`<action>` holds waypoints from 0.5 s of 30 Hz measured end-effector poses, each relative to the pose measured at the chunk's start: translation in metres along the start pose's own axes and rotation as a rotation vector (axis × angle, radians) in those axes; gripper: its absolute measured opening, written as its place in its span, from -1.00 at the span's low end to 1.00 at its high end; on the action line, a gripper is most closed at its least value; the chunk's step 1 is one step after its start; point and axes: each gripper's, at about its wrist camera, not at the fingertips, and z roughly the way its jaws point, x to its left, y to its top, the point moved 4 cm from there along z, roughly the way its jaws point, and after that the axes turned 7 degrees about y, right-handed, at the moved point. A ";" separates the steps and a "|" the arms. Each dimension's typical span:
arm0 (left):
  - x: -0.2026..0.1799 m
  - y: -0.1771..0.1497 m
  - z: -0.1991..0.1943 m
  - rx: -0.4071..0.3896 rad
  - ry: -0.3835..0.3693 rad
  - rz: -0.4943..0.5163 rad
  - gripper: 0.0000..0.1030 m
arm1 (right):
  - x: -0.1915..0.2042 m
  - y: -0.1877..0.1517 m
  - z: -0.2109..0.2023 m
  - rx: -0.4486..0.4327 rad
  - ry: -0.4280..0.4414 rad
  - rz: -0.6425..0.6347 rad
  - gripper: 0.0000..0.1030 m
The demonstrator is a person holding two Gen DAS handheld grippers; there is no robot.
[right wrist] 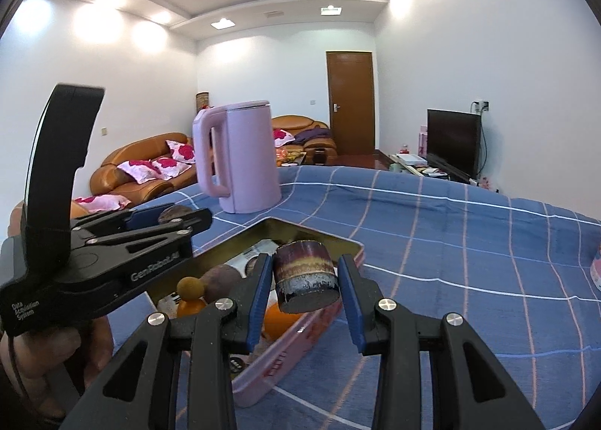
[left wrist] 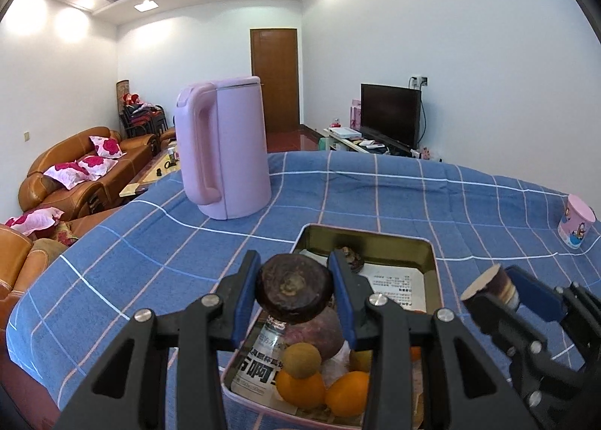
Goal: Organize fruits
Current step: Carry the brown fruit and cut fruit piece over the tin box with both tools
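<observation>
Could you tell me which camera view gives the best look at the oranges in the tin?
The left wrist view: two oranges show plainly at the tin's near end. The right wrist view shows only slivers of orange behind the right tongs.

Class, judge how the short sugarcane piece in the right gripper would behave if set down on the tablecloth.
The sugarcane piece looks stiff and dense, so probably no bending. On its flat cut end it should stand; on its round side it may roll across the blue checked tablecloth.

Left gripper and right gripper, side by side, fingers pointing forward, each clamped on a held piece; a bare hand, apparently the left, grasps the left handle.
</observation>
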 end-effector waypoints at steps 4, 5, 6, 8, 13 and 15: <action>0.002 -0.001 0.003 0.010 -0.007 0.003 -0.23 | 0.005 -0.005 0.005 0.015 0.012 0.000 -0.26; 0.001 0.000 0.002 0.011 -0.009 0.006 -0.23 | 0.006 -0.007 0.007 0.020 0.016 0.001 -0.26; 0.001 0.000 0.002 0.011 -0.012 0.008 -0.23 | 0.006 -0.007 0.006 0.024 0.019 0.003 -0.26; 0.001 -0.001 0.002 0.016 -0.019 0.009 -0.23 | 0.007 -0.009 0.007 0.027 0.021 0.002 -0.26; 0.001 -0.002 0.004 0.030 -0.025 0.009 -0.23 | 0.010 -0.010 0.010 0.042 0.031 0.000 -0.26; 0.002 -0.002 0.006 0.036 -0.030 0.010 -0.23 | 0.010 -0.010 0.011 0.047 0.033 -0.002 -0.26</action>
